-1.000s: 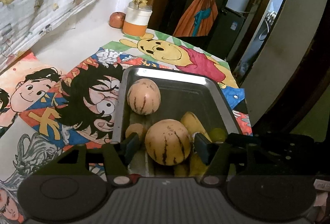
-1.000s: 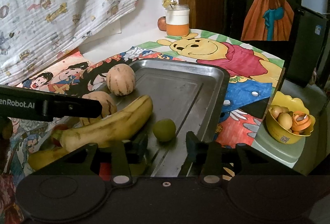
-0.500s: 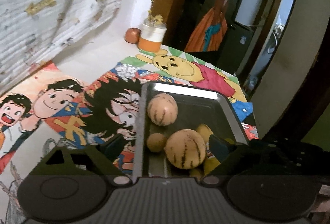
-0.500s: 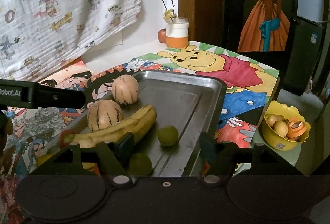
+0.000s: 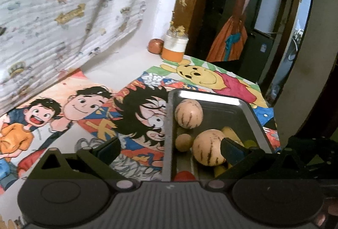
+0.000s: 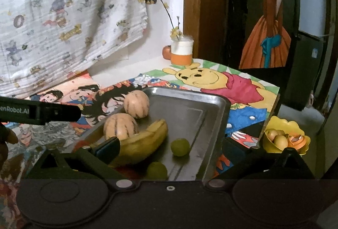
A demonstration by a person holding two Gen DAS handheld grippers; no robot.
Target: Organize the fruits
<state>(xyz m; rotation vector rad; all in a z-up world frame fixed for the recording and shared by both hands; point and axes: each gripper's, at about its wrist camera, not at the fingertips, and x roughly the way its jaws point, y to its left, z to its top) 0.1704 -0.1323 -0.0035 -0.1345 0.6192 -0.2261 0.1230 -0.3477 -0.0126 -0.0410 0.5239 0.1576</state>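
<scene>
We see the left gripper (image 5: 169,148) and right gripper (image 6: 175,148) both spread wide, holding nothing; striped melon (image 5: 208,147) just inside left gripper's right finger, banana (image 6: 143,141) beside right gripper's left finger, in tray (image 6: 213,123).

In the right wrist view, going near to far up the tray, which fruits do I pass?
Near green fruit → far green fruit → banana → near striped melon → far striped melon, all inside the metal tray.

Two striped melons (image 6: 136,106), one banana (image 6: 145,140), two green fruits (image 6: 180,147), one tray (image 6: 211,123)
</scene>
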